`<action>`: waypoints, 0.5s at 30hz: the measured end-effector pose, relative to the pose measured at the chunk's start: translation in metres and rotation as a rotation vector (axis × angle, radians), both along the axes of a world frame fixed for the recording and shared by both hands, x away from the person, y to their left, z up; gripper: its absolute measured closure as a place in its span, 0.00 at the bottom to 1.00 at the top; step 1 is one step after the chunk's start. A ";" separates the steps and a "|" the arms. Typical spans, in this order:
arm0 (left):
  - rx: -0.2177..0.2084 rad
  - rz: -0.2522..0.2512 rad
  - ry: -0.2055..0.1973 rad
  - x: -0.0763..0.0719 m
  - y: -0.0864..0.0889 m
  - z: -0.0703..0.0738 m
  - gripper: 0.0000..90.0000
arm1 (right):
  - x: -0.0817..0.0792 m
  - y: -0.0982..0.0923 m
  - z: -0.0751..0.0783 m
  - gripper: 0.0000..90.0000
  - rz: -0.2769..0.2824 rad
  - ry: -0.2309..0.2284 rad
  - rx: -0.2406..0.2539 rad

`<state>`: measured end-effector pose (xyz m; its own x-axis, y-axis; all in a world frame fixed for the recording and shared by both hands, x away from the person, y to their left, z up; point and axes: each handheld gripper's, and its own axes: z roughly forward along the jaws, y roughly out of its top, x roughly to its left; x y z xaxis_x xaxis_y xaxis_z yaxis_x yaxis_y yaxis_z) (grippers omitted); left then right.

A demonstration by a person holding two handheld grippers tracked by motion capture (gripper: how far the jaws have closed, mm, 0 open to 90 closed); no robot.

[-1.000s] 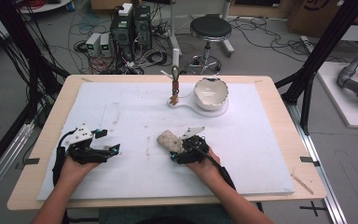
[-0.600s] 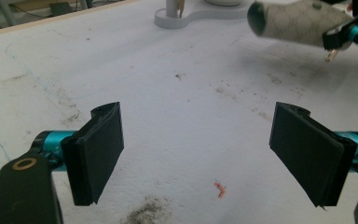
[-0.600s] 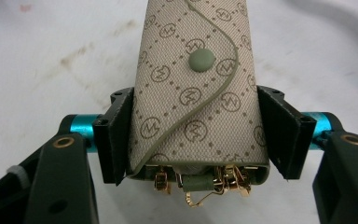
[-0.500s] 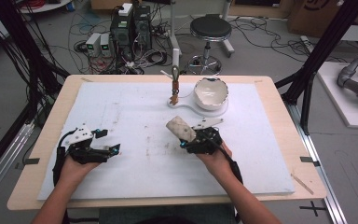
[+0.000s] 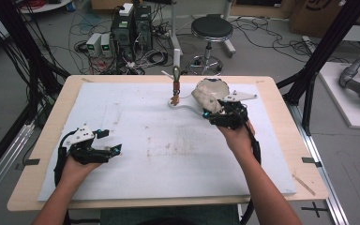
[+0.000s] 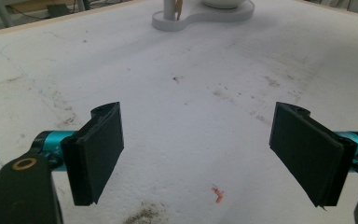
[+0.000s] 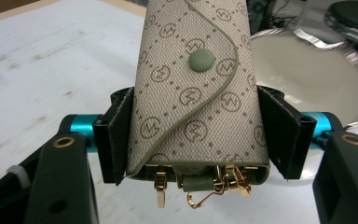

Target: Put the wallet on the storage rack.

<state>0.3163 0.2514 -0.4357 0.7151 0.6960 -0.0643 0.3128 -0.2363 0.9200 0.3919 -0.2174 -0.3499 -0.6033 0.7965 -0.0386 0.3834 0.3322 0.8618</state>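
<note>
Right gripper: clamped on a beige monogram-printed fabric pouch with a green snap, beside the white bowl (far edge).
Left gripper: jaws wide apart, nothing between, over the white mat.

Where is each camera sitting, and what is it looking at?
High view: above the person's side, looking down the table; both forearms, left gripper, right gripper.
Left gripper view: rides the left gripper, facing bare table past open fingers.
Right gripper view: rides the right gripper, fingers clamping a patterned pouch.
Shared: the white bowl stand and the pouch also show from above.
</note>
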 end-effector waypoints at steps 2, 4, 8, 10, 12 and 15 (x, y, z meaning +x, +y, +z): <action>0.001 -0.001 0.006 0.001 0.000 -0.001 0.20 | 0.008 -0.004 0.006 0.37 -0.011 -0.009 -0.009; 0.003 -0.002 0.009 0.001 0.000 -0.001 0.20 | 0.016 -0.007 0.013 0.37 -0.025 -0.024 -0.027; 0.006 -0.002 0.011 0.001 0.000 -0.002 0.20 | 0.031 -0.010 0.023 0.37 -0.048 -0.036 -0.049; 0.004 0.001 0.009 0.001 0.000 -0.002 0.20 | 0.039 -0.011 0.025 0.37 -0.055 -0.040 -0.057; 0.003 0.001 0.007 0.001 0.001 -0.002 0.20 | 0.047 -0.011 0.025 0.37 -0.064 -0.030 -0.063; 0.004 -0.001 0.008 0.001 0.001 -0.002 0.20 | 0.055 -0.011 0.022 0.37 -0.073 -0.033 -0.075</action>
<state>0.3170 0.2521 -0.4375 0.7155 0.6954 -0.0673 0.3200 -0.2406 0.9164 0.4472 -0.2286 -0.3277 -0.5414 0.8324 -0.1186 0.3803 0.3683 0.8484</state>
